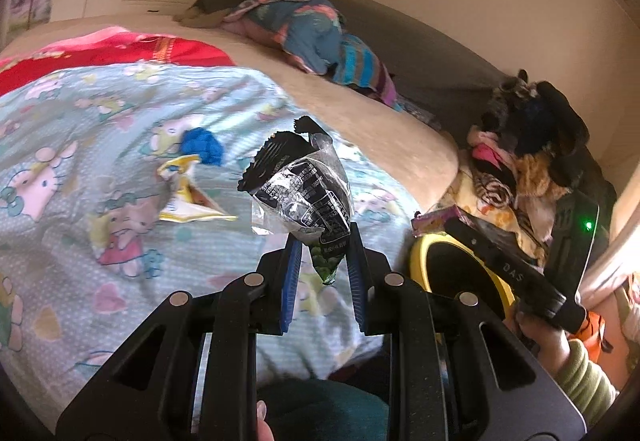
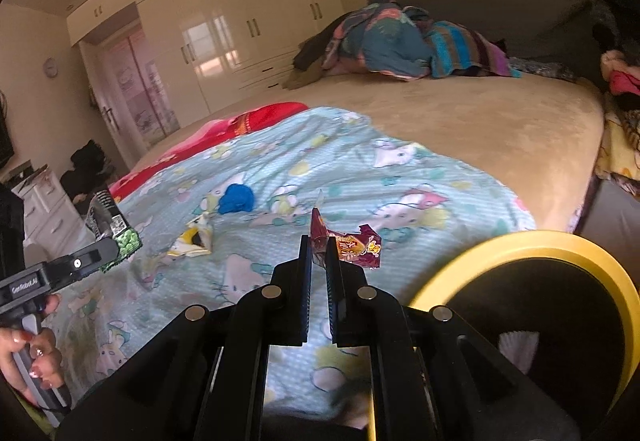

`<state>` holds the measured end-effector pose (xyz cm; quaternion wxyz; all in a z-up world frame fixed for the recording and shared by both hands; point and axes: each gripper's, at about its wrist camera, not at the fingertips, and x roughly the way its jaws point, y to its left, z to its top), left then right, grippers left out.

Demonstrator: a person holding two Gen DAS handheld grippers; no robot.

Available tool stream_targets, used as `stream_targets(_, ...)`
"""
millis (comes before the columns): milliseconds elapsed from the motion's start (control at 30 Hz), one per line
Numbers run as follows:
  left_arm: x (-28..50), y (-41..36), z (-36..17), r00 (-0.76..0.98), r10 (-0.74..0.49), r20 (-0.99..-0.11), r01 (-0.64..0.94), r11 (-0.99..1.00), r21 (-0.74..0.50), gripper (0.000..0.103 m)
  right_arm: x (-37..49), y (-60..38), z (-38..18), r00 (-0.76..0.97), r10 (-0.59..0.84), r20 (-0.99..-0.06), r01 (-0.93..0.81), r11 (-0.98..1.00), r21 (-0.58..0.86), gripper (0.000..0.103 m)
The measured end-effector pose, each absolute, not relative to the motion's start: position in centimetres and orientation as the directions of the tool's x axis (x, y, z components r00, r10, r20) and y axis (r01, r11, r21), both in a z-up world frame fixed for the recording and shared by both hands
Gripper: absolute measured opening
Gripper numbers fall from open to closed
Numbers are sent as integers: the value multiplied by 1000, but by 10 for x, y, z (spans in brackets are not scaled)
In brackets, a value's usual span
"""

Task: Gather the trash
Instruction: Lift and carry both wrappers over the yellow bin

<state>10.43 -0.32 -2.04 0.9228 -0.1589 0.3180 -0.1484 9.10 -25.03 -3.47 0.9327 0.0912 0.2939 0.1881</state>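
My left gripper is shut on a crumpled black, clear and green snack wrapper, held up above the bed; the right wrist view shows the same wrapper at far left. My right gripper is shut on a dark red candy wrapper, lifted over the patterned blanket. A yellow and white wrapper lies on the blanket, with a blue crumpled scrap just behind it. A bin with a yellow rim stands at the right, beside the bed.
A light blue cartoon blanket covers the near bed, a red blanket behind it. Bundled clothes lie at the headboard. A pile of clothes and a pink box sit at right. White wardrobes line the far wall.
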Motion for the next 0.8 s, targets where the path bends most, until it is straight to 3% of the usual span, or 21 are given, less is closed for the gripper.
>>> stream_targets(800,86,-95,-13,671,-501,-547,388,866,-317,17,71,-346,-30,817,272,-508,-104,937,334,7)
